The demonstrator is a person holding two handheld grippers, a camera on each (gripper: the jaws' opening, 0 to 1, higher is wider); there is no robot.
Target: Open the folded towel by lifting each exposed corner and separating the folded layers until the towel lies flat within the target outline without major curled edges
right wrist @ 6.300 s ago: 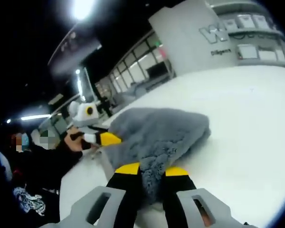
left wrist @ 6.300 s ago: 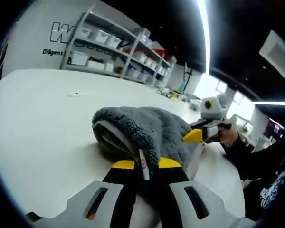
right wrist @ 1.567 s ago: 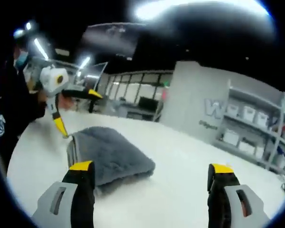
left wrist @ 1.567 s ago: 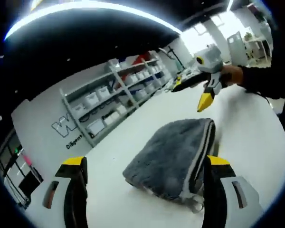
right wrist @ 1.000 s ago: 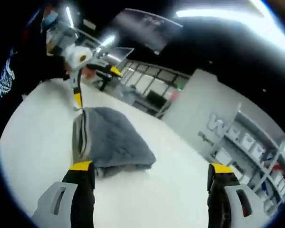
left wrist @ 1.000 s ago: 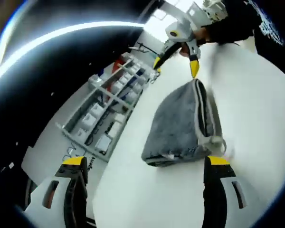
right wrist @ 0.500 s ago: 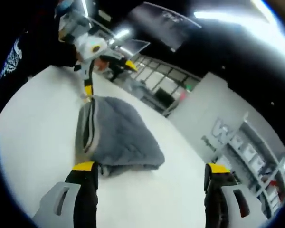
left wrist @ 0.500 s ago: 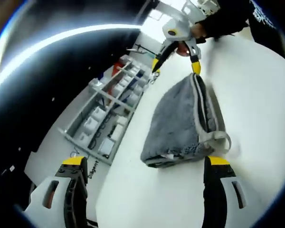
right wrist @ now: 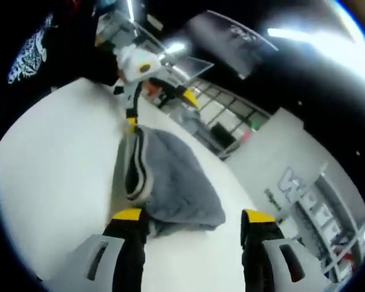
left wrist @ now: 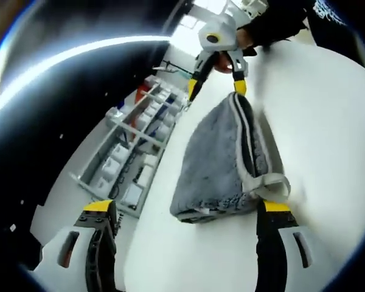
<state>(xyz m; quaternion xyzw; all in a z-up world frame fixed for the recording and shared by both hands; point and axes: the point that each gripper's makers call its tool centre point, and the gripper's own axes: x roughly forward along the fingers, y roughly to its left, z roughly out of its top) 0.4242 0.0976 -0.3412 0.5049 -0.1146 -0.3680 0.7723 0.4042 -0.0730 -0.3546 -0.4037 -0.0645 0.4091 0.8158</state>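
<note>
Here, the folded towel (left wrist: 222,161) on the desk (left wrist: 328,121) is flanked by both spread-apart grippers, left gripper (left wrist: 184,210) and right gripper (right wrist: 191,216).

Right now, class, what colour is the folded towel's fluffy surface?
Grey: the towel has a dark grey pile with a paler grey edge band, clearest in the left gripper view.

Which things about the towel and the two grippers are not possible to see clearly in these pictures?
- Underside of the grey towel: hidden against the white table, both views.
- Whether the right gripper has reached the towel's far corner: too small, left gripper view.
- Target outline: none visible on the table.
- Contact of the left gripper with the near corner: unclear.
</note>
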